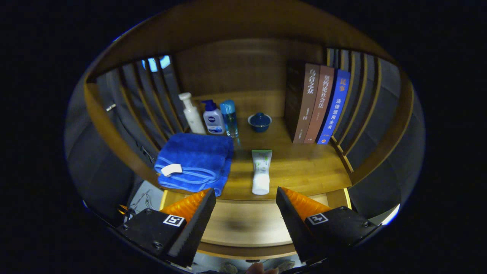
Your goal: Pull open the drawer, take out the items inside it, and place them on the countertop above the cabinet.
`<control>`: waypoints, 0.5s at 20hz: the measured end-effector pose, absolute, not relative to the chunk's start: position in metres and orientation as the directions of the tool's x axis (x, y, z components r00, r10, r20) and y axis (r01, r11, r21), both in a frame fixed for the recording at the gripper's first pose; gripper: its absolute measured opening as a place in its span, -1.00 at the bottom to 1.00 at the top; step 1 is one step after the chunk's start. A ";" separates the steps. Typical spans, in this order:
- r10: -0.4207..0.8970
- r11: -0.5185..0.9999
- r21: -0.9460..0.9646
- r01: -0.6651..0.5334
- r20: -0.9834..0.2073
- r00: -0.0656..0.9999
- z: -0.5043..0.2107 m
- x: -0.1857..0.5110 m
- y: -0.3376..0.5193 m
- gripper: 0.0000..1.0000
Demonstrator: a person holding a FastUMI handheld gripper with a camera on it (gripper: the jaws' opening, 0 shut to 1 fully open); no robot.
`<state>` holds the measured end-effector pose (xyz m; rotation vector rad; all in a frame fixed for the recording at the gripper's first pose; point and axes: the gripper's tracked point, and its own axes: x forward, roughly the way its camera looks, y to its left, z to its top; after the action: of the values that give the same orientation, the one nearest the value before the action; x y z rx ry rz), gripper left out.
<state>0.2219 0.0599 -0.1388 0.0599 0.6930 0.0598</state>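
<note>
The gripper hangs above the pulled-out drawer, aimed forward and down at the cabinet top, its 2 fingers spread wide apart with nothing between them. Below the fingers lies the drawer's bare wooden bottom, with a dark shadow across it. At the lower edge of the gripper view a fingertip of a person's hand pokes in.

Just ahead of the fingers, on the wooden countertop, a white tube with a green print lies flat, its cap end toward the gripper and close to the counter's front edge. Beside it, ahead of the left finger, sits a folded blue towel with a white tag, one corner hanging slightly over the front edge.

Beyond the towel stand 3 bottles in a row: a white pump bottle, a white bottle with a blue pump and blue label, and a clear blue bottle. Further along, near the back, is a small dark blue lidded bowl. Beyond the right finger, 3 books stand upright, 2 brown and 1 blue, leaning against slatted wooden side rails. A matching slatted side stands behind the bottles, and a wooden back panel closes the rear under a shelf overhead.
</note>
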 end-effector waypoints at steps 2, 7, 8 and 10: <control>0.094 0.995 0.076 -0.062 -0.555 0.827 -0.117 0.195 0.060 1.00; 0.155 0.982 0.155 -0.109 -0.321 0.934 -0.078 0.116 0.066 1.00; 0.149 0.982 0.150 -0.110 -0.280 0.948 -0.075 0.102 0.063 1.00; 0.136 0.985 0.131 -0.110 -0.210 0.968 -0.077 0.075 0.058 0.99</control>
<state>0.0750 0.0583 -0.0768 0.1191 0.2206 0.1243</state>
